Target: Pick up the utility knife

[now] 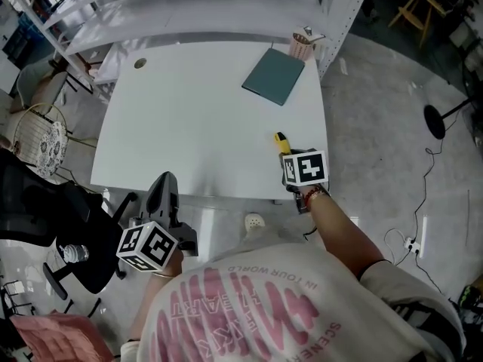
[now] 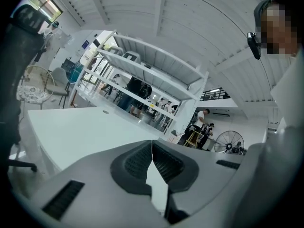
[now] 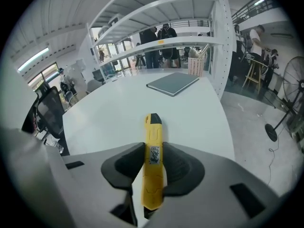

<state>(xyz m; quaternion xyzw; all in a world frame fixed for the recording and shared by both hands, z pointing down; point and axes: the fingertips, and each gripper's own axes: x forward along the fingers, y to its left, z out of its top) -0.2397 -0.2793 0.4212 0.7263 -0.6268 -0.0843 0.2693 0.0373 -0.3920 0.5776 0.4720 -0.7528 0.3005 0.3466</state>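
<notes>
The yellow utility knife [image 3: 153, 161] with a black tip sits clamped between the pads of my right gripper [image 3: 153, 158], its tip pointing away over the white table [image 3: 123, 113]. In the head view the knife [image 1: 282, 142] pokes out ahead of the right gripper [image 1: 290, 157] near the table's front right corner. My left gripper [image 1: 161, 189] hangs off the table's front edge, jaws together with nothing between them; the left gripper view shows its pads [image 2: 164, 163] touching.
A teal notebook [image 1: 274, 76] lies at the far right of the table [image 1: 189, 111], with a pink pen holder [image 1: 302, 45] behind it. White shelving [image 1: 196, 6] stands beyond. A black office chair [image 1: 45, 217] is at the left.
</notes>
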